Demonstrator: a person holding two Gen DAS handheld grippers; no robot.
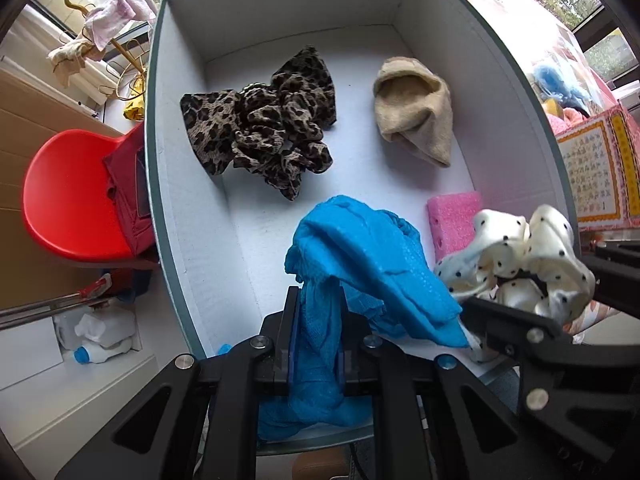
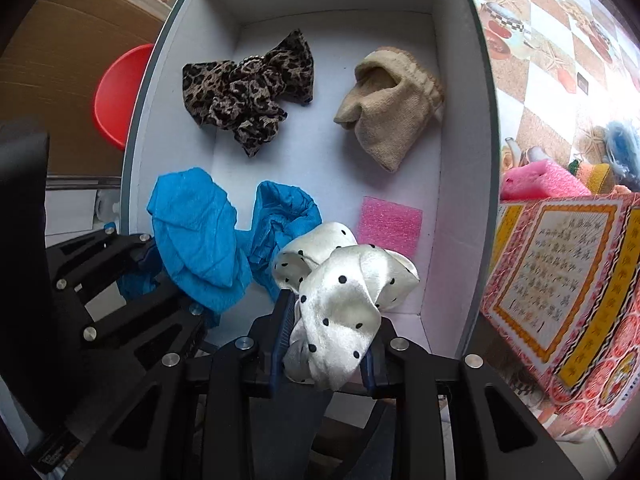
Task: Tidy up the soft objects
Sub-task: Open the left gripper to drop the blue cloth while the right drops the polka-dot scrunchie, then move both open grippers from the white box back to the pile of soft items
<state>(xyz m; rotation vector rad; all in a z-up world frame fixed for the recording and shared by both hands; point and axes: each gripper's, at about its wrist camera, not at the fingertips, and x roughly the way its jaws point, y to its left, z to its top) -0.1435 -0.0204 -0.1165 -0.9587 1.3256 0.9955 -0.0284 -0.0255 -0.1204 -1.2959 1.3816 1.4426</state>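
The left tool (image 1: 316, 320) is clenched on a blue cloth (image 1: 360, 264), which bunches between its fingers and spills forward over the near edge of a white box (image 1: 280, 12). At about 3 o'clock from it in the left wrist view, the right tool (image 2: 326, 336) is clamped on a white dotted scrunchie (image 2: 340, 300) — the satin folds bulge out above its fingers. Both tools sit side by side at the box's near end, at 6 o'clock in each view.

Inside the box, a leopard scrunchie (image 1: 260, 120) lies toward 11 o'clock and a beige sock (image 1: 416, 108) toward 1 o'clock, well apart from each other. A pink foam pad (image 2: 390, 226) lies flat on the box floor by the right wall, just beyond the dotted scrunchie.

Outside the box — at 9 o'clock in the left wrist view — stands a red chair (image 1: 68, 200).
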